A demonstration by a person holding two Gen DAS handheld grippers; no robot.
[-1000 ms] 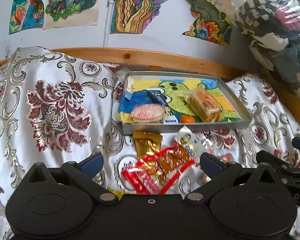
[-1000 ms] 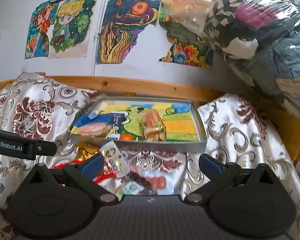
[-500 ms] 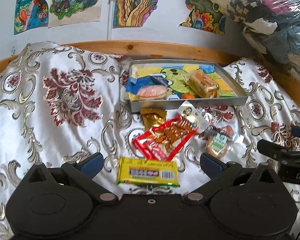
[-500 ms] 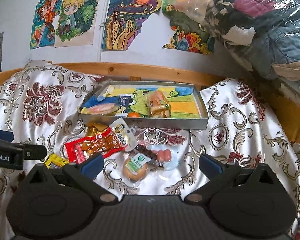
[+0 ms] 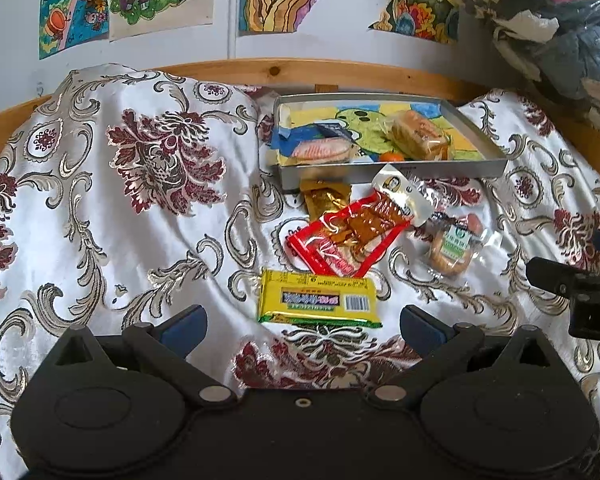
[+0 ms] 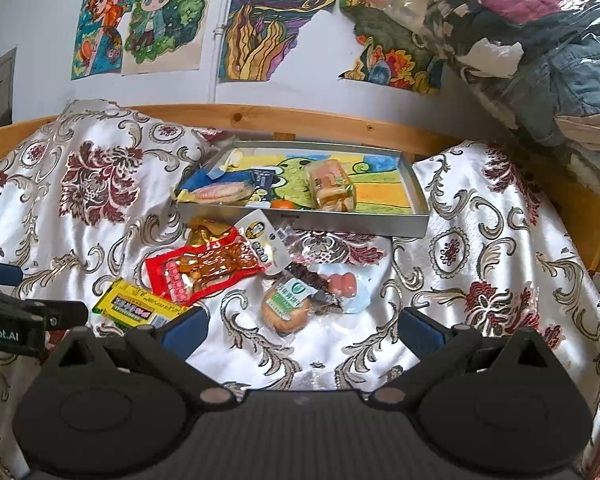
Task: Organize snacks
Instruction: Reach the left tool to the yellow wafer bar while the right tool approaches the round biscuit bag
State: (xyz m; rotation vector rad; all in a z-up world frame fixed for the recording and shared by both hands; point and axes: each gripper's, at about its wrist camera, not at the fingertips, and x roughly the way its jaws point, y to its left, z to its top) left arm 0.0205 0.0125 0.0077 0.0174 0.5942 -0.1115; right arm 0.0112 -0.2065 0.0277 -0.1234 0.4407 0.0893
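Both jaws stand apart, empty. The left gripper (image 5: 302, 322) hovers just before the yellow snack bar (image 5: 319, 301), near the metal tray (image 5: 392, 171) — it should straddle the flat wrapper's short width and pinch without snagging the cloth (image 5: 140, 220).

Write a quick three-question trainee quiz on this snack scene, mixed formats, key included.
1. True or false: the yellow bar packet lies inside the metal tray.
2. Multiple choice: what overlaps the far end of the red snack pack? A) a white sachet B) a banana C) a mug
3. Fill in: the left gripper and right gripper both have their jaws ____.

Key: 1 false, it lies on the patterned cloth nearest the left gripper; 2 A; 3 open, holding nothing.
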